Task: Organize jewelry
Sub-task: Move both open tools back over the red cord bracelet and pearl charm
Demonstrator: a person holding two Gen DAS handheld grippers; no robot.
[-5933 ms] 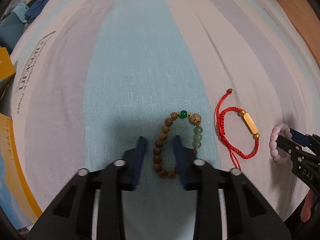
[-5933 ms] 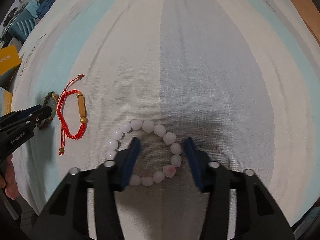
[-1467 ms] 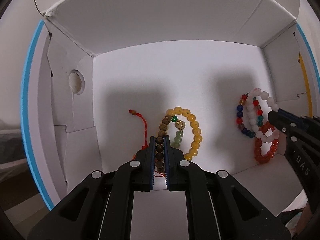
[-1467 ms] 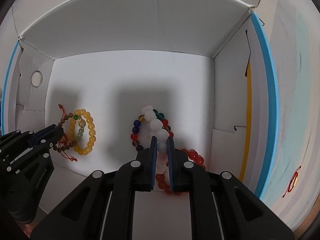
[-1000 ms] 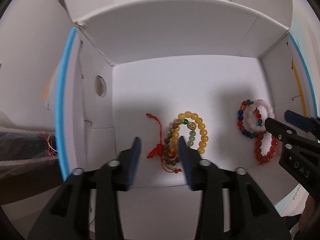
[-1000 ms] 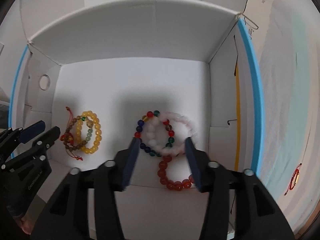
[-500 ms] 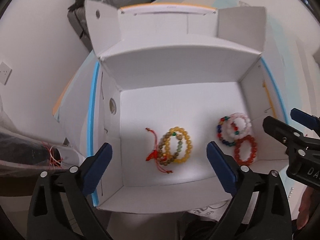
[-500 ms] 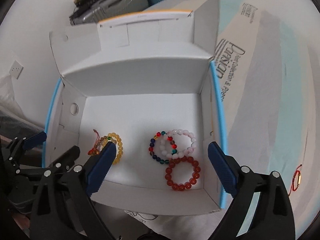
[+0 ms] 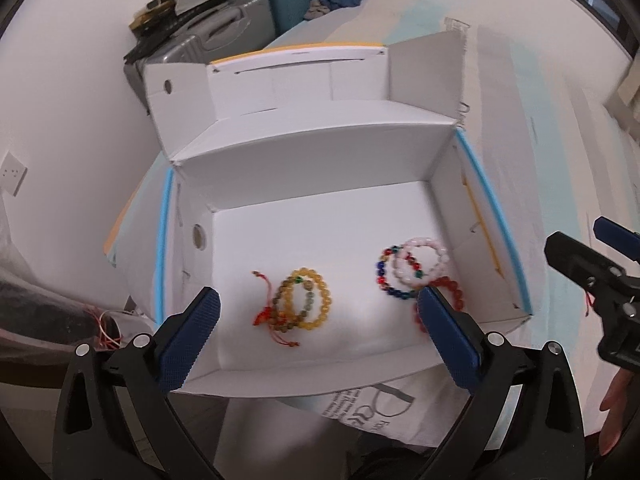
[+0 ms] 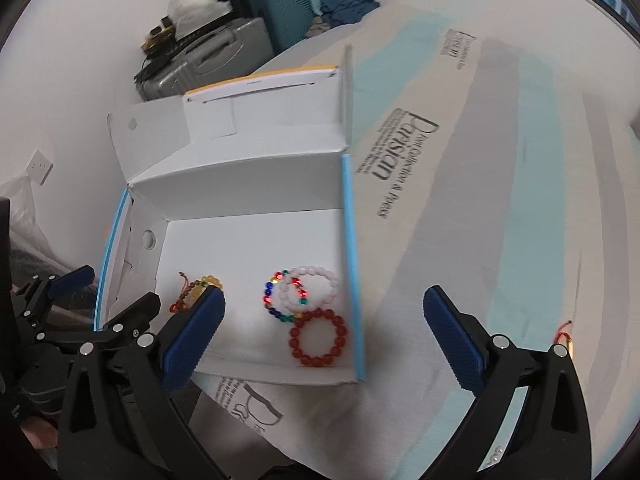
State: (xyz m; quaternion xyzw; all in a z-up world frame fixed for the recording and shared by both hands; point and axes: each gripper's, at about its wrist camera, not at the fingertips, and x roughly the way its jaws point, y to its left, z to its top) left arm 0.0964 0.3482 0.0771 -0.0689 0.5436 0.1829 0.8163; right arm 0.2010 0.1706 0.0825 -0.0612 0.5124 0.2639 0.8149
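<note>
We look down from both grippers into an open white cardboard box with blue-edged side walls (image 9: 320, 168), which fills the middle of each frame and sits on a pale striped cloth printed with dark lettering (image 10: 500, 200).

Our left gripper (image 9: 320, 340) stands wide at the bottom of the left wrist view, its blue ridged pads (image 9: 188, 338) far apart with nothing between them but the box floor below. Our right gripper (image 10: 324, 340) is equally wide at the bottom of its own view, and it holds nothing either.

On the box floor, left of centre, a yellow bead bracelet (image 9: 314, 302) lies overlapped by a brown and green bead bracelet (image 9: 286, 300), with a red knotted cord bracelet (image 9: 266, 312) touching them on the left. Toward the right wall, a pale pink bead bracelet (image 10: 316, 286) overlaps a multicoloured bead bracelet (image 10: 276, 296), and a dark red bead bracelet (image 10: 318, 338) lies just below them, touching.

At the right edge of the right wrist view, another red cord bracelet with a gold bar (image 10: 566, 340) lies on the cloth, well apart from the box. Grey and teal suitcases (image 10: 240, 36) stand at the upper left.
</note>
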